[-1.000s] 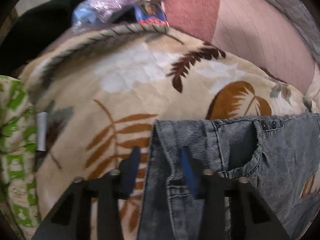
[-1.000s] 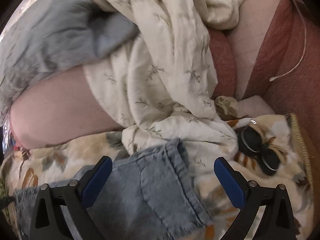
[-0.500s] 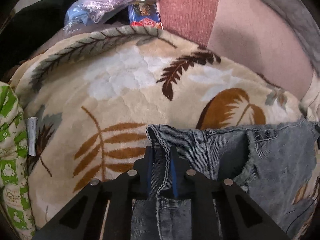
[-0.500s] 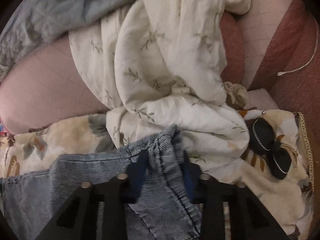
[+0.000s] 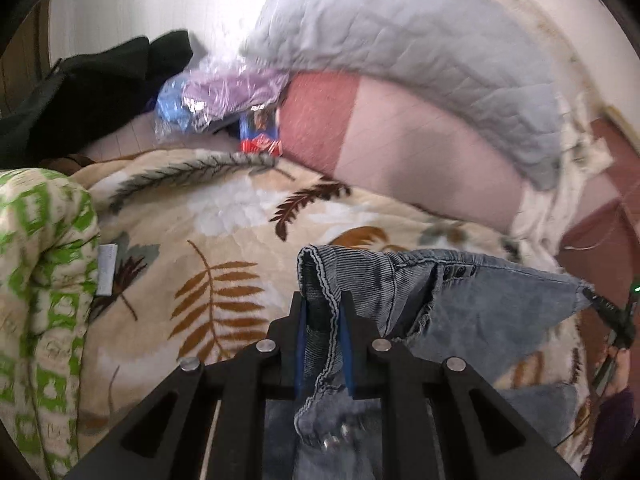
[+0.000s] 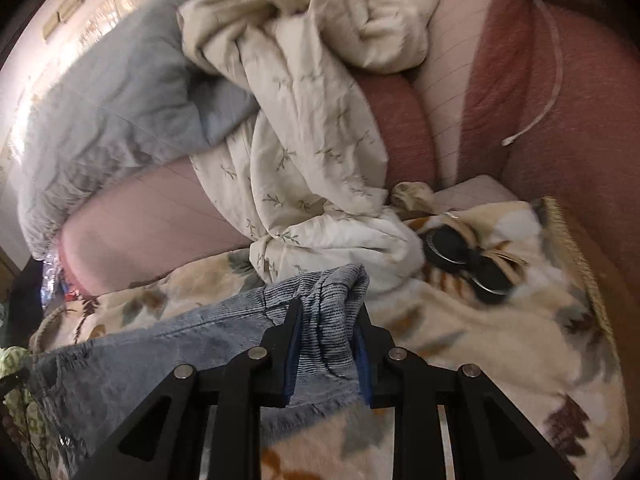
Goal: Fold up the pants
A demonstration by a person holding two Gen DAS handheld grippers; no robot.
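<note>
Denim pants (image 5: pixel 460 300) hang stretched sideways between both tongs, waistband edge up, long axis left-right over the leaf-print blanket (image 5: pixel 224 248). Left tongs (image 5: pixel 323 316) pinch one bunched corner; right tongs (image 6: pixel 326 320) pinch the other. Left view shows a green patterned quilt (image 5: pixel 44 264); further back, a plastic bag (image 5: pixel 212 100). Right view shows sunglasses (image 6: pixel 464 260) just beside a white floral sheet (image 6: pixel 304 152); behind, a white cable (image 6: pixel 548 92).

Faded blue denim with fine dark ribbing is shown by the pants (image 5: pixel 460 296). Beneath them, a cream blanket (image 5: pixel 224 224) is patterned with brown and grey leaves. At nine o'clock, a green-and-white print is borne by a quilt (image 5: pixel 40 264). At twelve, grey bedding (image 5: pixel 420 48) is seen over pink-and-rust upholstery (image 5: pixel 360 128).
</note>
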